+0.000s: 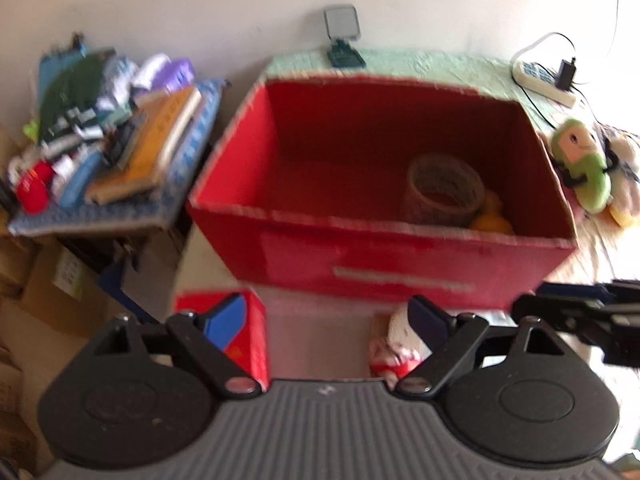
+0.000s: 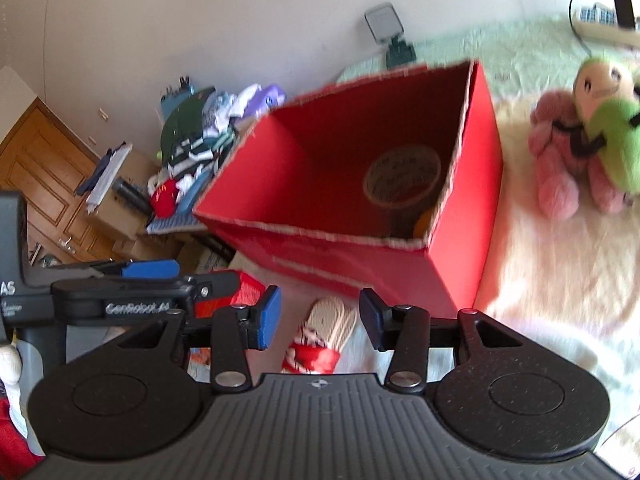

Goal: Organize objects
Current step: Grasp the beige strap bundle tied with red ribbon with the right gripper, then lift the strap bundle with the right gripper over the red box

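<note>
An open red box [image 1: 400, 276] stands on the bed; it also shows in the right wrist view [image 2: 360, 256]. Inside lie a tape roll [image 1: 442, 188] and something yellow [image 1: 494, 220]. In front of the box lie a small red carton [image 1: 252, 332] and a bundle of wooden sticks in a red band [image 2: 330, 332]. My left gripper [image 1: 326, 320] is open and empty, with the carton by its left finger and the bundle [image 1: 396, 344] by its right. My right gripper [image 2: 320, 320] is open and empty, with its fingers on either side of the bundle. The left gripper [image 2: 160, 276] shows at its left.
Plush toys [image 2: 588, 140] lie on the bed right of the box, seen also in the left wrist view [image 1: 584, 160]. A power strip [image 1: 544, 80] and a small stand [image 1: 344, 40] sit by the wall. A cluttered side table [image 1: 112, 140] with books and clothes stands left.
</note>
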Available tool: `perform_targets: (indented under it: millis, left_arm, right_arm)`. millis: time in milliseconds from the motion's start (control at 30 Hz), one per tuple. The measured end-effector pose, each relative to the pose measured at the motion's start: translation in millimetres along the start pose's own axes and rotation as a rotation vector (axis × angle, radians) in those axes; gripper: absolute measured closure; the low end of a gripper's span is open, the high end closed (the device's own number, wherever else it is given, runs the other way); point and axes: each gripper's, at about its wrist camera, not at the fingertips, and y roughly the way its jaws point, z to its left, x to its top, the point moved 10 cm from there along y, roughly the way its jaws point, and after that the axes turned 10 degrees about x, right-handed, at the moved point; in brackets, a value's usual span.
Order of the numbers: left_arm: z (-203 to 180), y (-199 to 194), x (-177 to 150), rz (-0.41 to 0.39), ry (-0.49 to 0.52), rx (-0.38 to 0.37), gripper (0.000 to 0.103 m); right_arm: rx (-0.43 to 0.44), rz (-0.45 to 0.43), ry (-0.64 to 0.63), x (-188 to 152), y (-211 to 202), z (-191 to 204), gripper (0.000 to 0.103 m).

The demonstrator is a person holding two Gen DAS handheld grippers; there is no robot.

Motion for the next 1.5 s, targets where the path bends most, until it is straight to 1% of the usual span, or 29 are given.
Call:
perform_targets:
  millis: [100, 267, 400, 467, 533, 567, 667, 700, 733, 833, 967, 1033, 1100, 1233, 1367, 1500]
  left_arm:
    - [-6.7, 1.8, -20.6, 0.017, 0.021, -0.054, 0.013]
    - [-21.6, 8.5, -47.6, 0.033, 0.069, -0.127, 0.014]
    - [-28.7, 23.8, -62.3, 0.082, 0.07, -0.198, 0.02]
    - [-31.3, 30.5, -66.1, 0.105, 0.064, -0.232, 0.021]
    - [-34.3, 36.4, -70.6, 0.132, 0.067, -0.261, 0.026]
    - [-35.8, 38.9, -72.8, 0.142, 0.071, -0.268, 0.032]
    - [-36.9, 49.0, -76.2, 0.174, 0.088, -0.286, 0.043]
    - [-38.1, 51.9, -77.3, 0.184, 0.096, -0.293, 0.045]
    - [-38.8, 54.5, -77.9, 0.193, 0.101, -0.304, 0.043]
    - [-38.4, 59.3, -78.2, 0.21, 0.108, -0.347, 0.045]
    - [-37.2, 66.7, -79.7, 0.234, 0.124, -0.397, 0.044]
    - [-37.1, 69.6, -80.2, 0.242, 0.131, -0.416, 0.048]
    - [-37.2, 71.9, -81.1, 0.246, 0.15, -0.422, 0.055]
    - [-34.5, 73.9, -79.1, 0.236, 0.184, -0.421, 0.056]
    - [-33.0, 68.1, -75.5, 0.251, 0.233, -0.441, 0.056]
    - [-40.7, 46.2, -69.2, 0.228, 0.28, -0.485, 0.056]
  right_arm:
    - [-0.002, 0.036, 0.04, -9.4, 9.8, -8.0, 0.056]
    - [0.016, 0.099, 0.153, -27.5, 26.1, -22.0, 0.056]
    - [0.033, 0.149, 0.211, -39.7, 39.7, -23.9, 0.057]
    - [0.032, 0.167, 0.222, -43.3, 46.5, -23.6, 0.058]
    - [0.023, 0.179, 0.236, -46.8, 51.7, -25.6, 0.058]
    - [0.021, 0.181, 0.24, -47.8, 54.1, -25.9, 0.058]
    - [0.007, 0.187, 0.248, -51.0, 60.0, -27.8, 0.058]
    - [0.002, 0.191, 0.249, -52.0, 62.4, -29.0, 0.058]
    - [-0.002, 0.195, 0.251, -53.1, 65.0, -29.9, 0.059]
    - [-0.006, 0.209, 0.262, -56.6, 73.2, -30.3, 0.06]
    - [0.015, 0.213, 0.275, -55.7, 80.3, -28.2, 0.061]
    - [0.017, 0.218, 0.265, -55.4, 84.7, -24.7, 0.06]
    - [0.02, 0.229, 0.244, -55.1, 89.4, -19.8, 0.062]
    - [0.003, 0.241, 0.18, -54.8, 96.8, -11.6, 0.062]
    - [0.019, 0.237, 0.193, -52.9, 91.4, -14.3, 0.068]
    - [0.054, 0.209, 0.251, -50.1, 75.3, -11.9, 0.07]
